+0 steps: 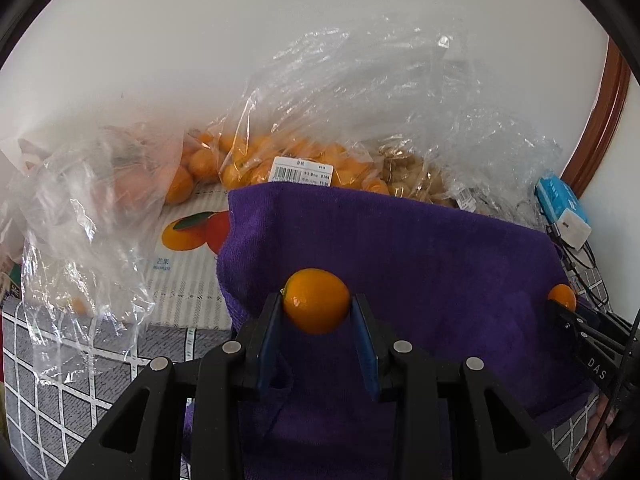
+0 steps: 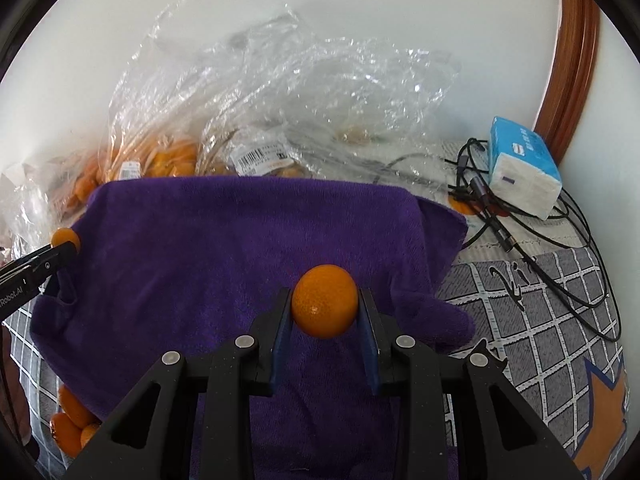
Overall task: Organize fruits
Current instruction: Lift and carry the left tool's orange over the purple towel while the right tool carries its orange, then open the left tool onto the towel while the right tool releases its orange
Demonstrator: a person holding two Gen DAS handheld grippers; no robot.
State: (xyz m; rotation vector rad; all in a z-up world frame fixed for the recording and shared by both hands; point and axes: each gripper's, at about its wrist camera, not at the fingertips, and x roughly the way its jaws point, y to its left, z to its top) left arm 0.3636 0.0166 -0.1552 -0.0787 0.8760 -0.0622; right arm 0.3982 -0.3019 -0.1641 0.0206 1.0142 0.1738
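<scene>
My left gripper (image 1: 317, 307) pinches an oval kumquat (image 1: 316, 301) and my right gripper (image 2: 325, 307) a rounder orange (image 2: 324, 306), each nipped at the fingertips with jaws nearly together, both over the purple towel (image 1: 420, 248). Behind the towel lie clear bags (image 1: 320, 120) of orange fruit, crumpled and glaring so I cannot count what is inside, and a price label (image 1: 302, 171) too small to read. At the towel's near left corner a few more fruits (image 2: 70, 420) peep out, partly covered and cut off by the frame.
</scene>
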